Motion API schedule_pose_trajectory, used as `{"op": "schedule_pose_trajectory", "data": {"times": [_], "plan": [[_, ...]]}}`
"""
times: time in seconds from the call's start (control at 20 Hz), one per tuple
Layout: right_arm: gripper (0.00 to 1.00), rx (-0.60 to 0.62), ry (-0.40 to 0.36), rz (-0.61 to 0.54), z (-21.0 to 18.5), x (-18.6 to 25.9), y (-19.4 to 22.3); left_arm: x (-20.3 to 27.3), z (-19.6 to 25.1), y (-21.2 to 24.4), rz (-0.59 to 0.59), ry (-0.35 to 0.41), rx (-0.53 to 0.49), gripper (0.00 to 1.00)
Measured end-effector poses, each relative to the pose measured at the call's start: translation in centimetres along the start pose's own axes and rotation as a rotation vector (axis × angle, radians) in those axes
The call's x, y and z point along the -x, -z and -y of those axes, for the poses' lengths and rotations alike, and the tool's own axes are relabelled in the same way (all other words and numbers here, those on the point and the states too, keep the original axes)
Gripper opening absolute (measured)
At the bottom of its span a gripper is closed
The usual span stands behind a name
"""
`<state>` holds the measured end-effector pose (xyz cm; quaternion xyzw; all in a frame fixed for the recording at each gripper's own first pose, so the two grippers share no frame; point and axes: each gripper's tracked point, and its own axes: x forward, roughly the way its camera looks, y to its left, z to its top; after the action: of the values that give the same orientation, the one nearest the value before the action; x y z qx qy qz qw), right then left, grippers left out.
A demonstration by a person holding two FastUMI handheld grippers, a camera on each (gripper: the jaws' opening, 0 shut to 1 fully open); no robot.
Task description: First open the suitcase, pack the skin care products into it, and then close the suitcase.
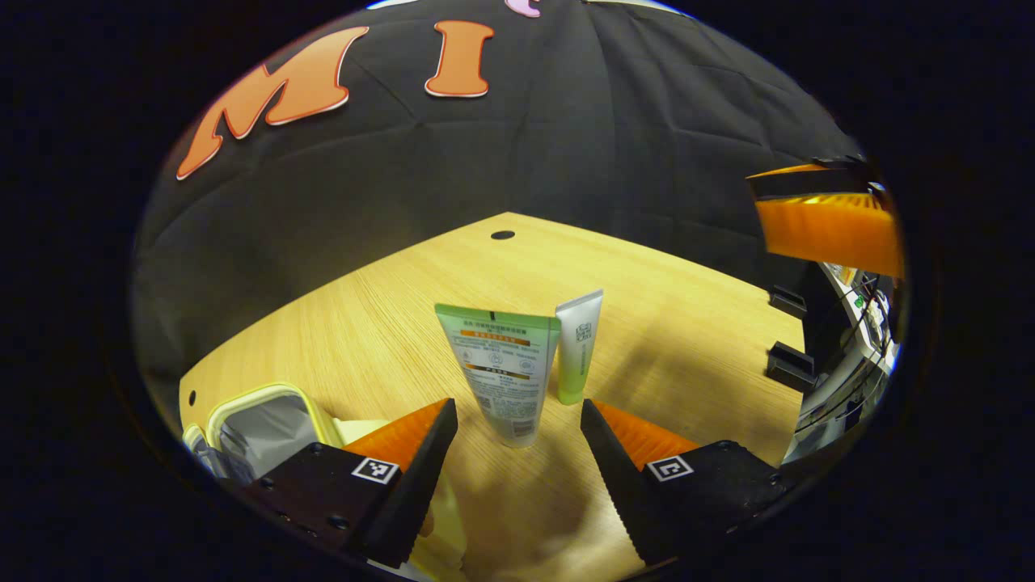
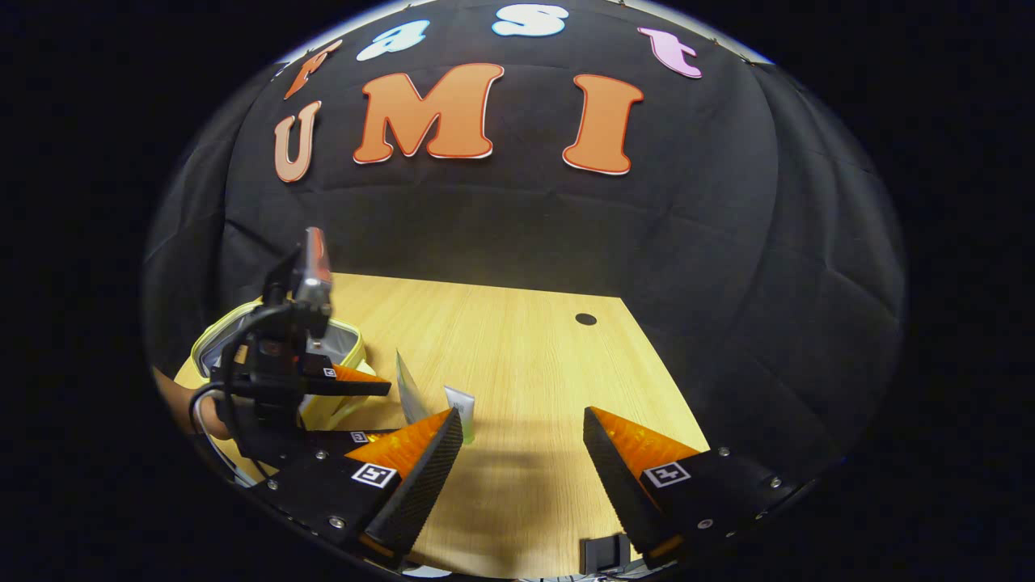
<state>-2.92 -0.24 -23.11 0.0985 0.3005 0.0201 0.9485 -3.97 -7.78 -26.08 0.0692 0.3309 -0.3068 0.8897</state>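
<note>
Skincare tubes (image 1: 501, 372) upright on caps, long axis vertical, suitcase (image 1: 259, 420) lid open, L+R fingers apart, holding nothing.

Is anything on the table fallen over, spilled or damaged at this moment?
Nothing stands out. The large tube and the small tube both stand upright on their caps on the table, and the suitcase lies open beside them.

Print on the large tube (image 1: 501, 368) seems too small to read.

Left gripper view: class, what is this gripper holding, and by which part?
Nothing. The left gripper is open, and the large tube stands untouched beyond its fingertips.
</note>
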Motion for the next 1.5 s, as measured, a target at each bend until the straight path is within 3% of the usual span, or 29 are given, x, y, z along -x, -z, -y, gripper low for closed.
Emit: {"op": "schedule_pose_trajectory", "data": {"times": [0.15, 0.2, 0.35, 0.7, 0.9, 1.05, 1.2, 1.25, 1.3, 1.4, 1.5], "plan": [[0.95, 0.003, 0.003, -0.021, 0.4, -0.3, 0.8, -1.6, -0.1, 0.1, -0.018, -0.005, 0.031, 0.76], [0.95, -0.001, -0.003, -0.031, 0.4, -0.4, 1.2, -2.1, -0.2, 0.4, -0.023, 0.002, 0.024, 0.63], [0.95, 0.003, -0.025, -0.057, 0.2, -1.4, 2.1, -2.2, -0.1, -0.1, -0.014, 0.020, 0.023, 0.52], [0.96, 0.063, -0.154, -0.143, -2.4, -5.3, 4.8, 2.9, -1.8, -6.0, 0.120, -0.076, 0.084, 0.53], [0.95, 0.076, -0.243, -0.142, -5.0, -7.4, 4.9, 8.1, -5.6, -8.1, 0.172, -0.201, 0.149, 0.52], [0.92, 0.059, -0.281, -0.168, -6.8, -9.3, 5.8, 11.5, -9.4, -6.3, 0.160, -0.319, 0.189, 0.52], [0.83, 0.026, -0.287, -0.192, -7.8, -11.0, 6.6, 15.3, -12.4, -3.3, 0.104, -0.431, 0.253, 0.52], [0.74, 0.018, -0.281, -0.196, -8.1, -11.7, 6.6, 16.1, -13.5, -1.9, 0.077, -0.456, 0.278, 0.52], [0.66, 0.009, -0.277, -0.205, -8.4, -12.3, 6.9, 16.7, -14.5, -0.4, 0.050, -0.475, 0.300, 0.52], [0.61, 0.003, -0.268, -0.216, -8.9, -13.2, 7.2, 17.5, -15.6, 2.8, 0.001, -0.502, 0.343, 0.52], [0.49, 0.004, -0.251, -0.226, -9.3, -14.2, 7.6, 18.0, -16.9, 4.8, -0.038, -0.517, 0.374, 0.51]]}}
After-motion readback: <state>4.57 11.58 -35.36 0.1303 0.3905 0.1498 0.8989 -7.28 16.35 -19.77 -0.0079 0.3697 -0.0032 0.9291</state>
